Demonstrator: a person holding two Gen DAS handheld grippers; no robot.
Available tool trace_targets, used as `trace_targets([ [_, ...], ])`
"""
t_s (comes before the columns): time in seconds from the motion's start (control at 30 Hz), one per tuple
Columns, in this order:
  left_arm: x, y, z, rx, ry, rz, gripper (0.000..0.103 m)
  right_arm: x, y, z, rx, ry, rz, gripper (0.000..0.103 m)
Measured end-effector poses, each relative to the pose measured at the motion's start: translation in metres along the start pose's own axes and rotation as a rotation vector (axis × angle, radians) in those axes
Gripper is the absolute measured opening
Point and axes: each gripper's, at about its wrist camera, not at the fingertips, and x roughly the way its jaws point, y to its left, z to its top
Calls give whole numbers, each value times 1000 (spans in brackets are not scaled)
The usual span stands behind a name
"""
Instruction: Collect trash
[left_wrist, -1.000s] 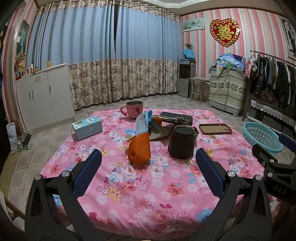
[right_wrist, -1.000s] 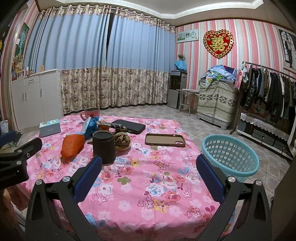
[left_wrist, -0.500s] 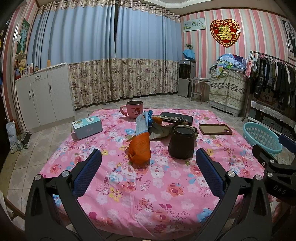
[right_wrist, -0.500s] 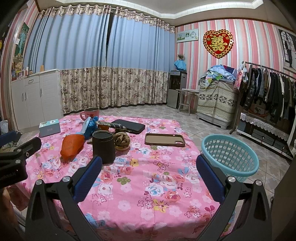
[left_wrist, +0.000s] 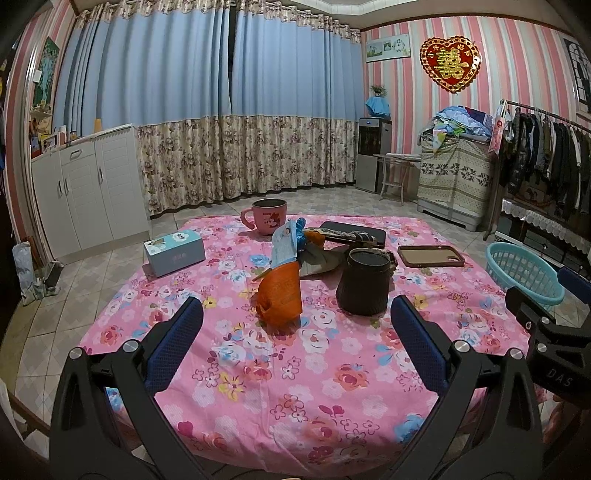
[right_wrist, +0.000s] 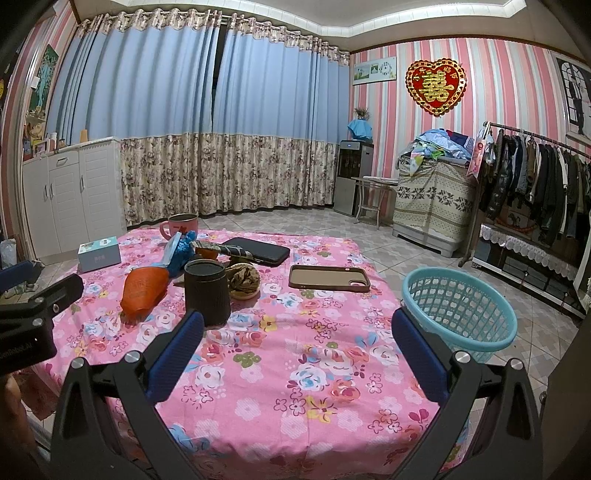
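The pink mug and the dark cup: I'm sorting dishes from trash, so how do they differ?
The pink mug has a side handle and a printed picture; the dark cup shows no handle and is plain. The pink mug stands alone at the far edge; the dark cup stands mid-table among wrappers, beside the orange bag. The pink mug is squat, the dark cup taller and ribbed. Both stand upright and open-topped.

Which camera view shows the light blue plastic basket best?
The right wrist view shows the light blue plastic basket best: its whole round rim and slotted wall are visible beside the table with the pink floral cloth. In the left wrist view the basket sits at the far right edge, partly hidden by the other tongs.
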Motion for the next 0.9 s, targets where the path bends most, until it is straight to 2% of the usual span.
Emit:
trace_targets([
  [0.9,3,0,-6,4,9,2,98,2,0,0,2,3,4,99],
])
